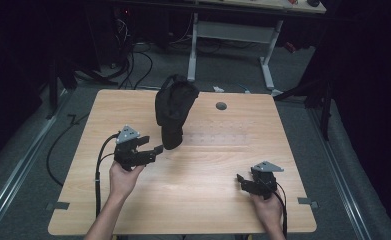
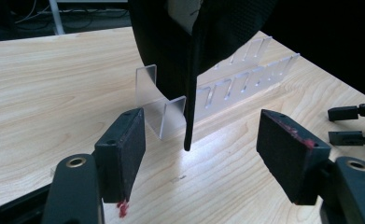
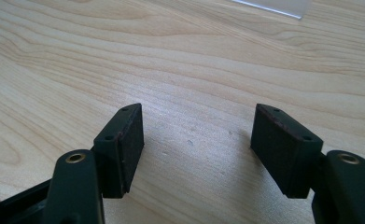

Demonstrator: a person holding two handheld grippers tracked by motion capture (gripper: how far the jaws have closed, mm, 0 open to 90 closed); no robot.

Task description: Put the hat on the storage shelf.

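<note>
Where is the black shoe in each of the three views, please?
High view: the shoe stands upright at centre, just right of the open left claw.
Left gripper view: top centre, resting in a clear rack beyond the pads.
Right gripper view: not in it.
Shared landmark: the wooden table.

A light wooden desk [image 1: 193, 175] is seen across the middle of the frame, with a round grey grommet [image 1: 221, 106] set in its upper right part. Behind it, at the top centre, a white-legged table frame [image 1: 268, 60] is placed on grey floor [image 1: 28, 150], and black cables [image 1: 138, 65] are strewn at the upper left.
</note>
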